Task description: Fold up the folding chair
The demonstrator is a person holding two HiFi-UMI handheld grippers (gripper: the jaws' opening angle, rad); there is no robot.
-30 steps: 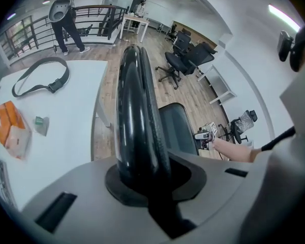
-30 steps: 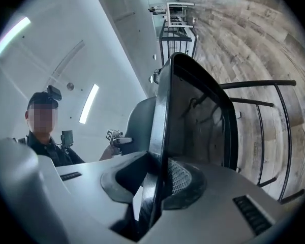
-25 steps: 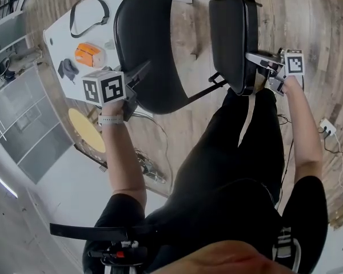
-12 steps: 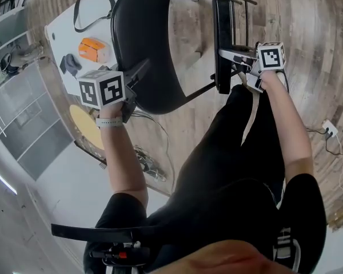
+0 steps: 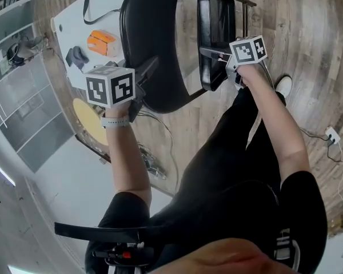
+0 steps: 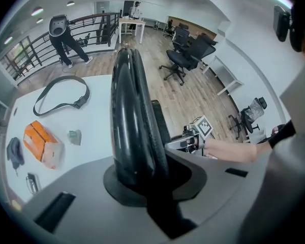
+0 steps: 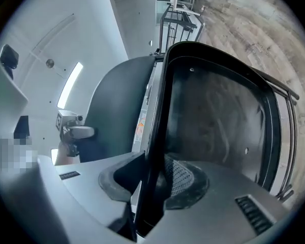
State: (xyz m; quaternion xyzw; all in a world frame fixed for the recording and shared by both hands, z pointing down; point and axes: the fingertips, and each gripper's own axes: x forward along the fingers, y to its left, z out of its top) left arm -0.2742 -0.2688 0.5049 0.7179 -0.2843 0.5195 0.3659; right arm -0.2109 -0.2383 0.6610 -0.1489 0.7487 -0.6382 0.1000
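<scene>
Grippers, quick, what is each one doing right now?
Left gripper: closed, holding the folding chair's backrest.
Right gripper: closed, holding the edge of the chair's seat.

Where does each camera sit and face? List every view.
Head view: on the head, facing steeply down at the chair; forearms, legs, left gripper and right gripper show.
Left gripper view: on the left gripper, along jaws clamped on the backrest; right forearm shows.
Right gripper view: on the right gripper, along jaws clamped on the seat; left hand shows.
Shared: both gripper views show the backrest and the opposite gripper.
</scene>
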